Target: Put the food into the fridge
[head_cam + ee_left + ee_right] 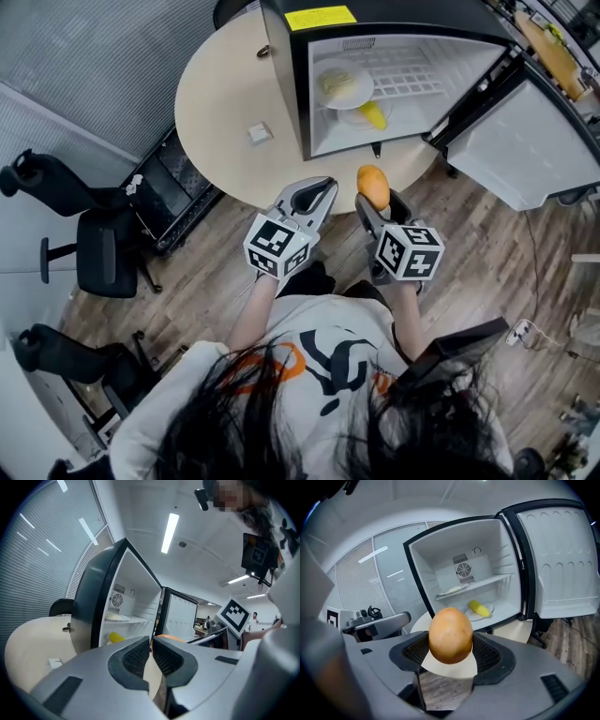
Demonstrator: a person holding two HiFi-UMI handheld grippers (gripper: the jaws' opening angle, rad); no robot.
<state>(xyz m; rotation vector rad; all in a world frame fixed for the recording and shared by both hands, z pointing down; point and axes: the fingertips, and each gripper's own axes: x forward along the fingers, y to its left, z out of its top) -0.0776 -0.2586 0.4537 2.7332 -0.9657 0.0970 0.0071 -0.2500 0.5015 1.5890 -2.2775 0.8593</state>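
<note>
A small black fridge (pixel 286 75) stands open on a round beige table (pixel 220 103), its door (pixel 525 141) swung right. Inside, a plate of pale food (pixel 343 85) rests on the wire shelf and a yellow corn cob (pixel 374 114) lies on a plate below. My right gripper (pixel 374 195) is shut on an orange mango (pixel 373 186), held just off the table's near edge in front of the fridge. In the right gripper view the mango (pixel 450 635) stands upright between the pads. My left gripper (pixel 314 195) hangs beside it, shut and empty, its pads (pixel 138 657) nearly touching.
A small white card (pixel 260 133) lies on the table left of the fridge. Black office chairs (pixel 80 244) stand on the wooden floor at the left. A black rack (pixel 173 183) sits under the table's left side.
</note>
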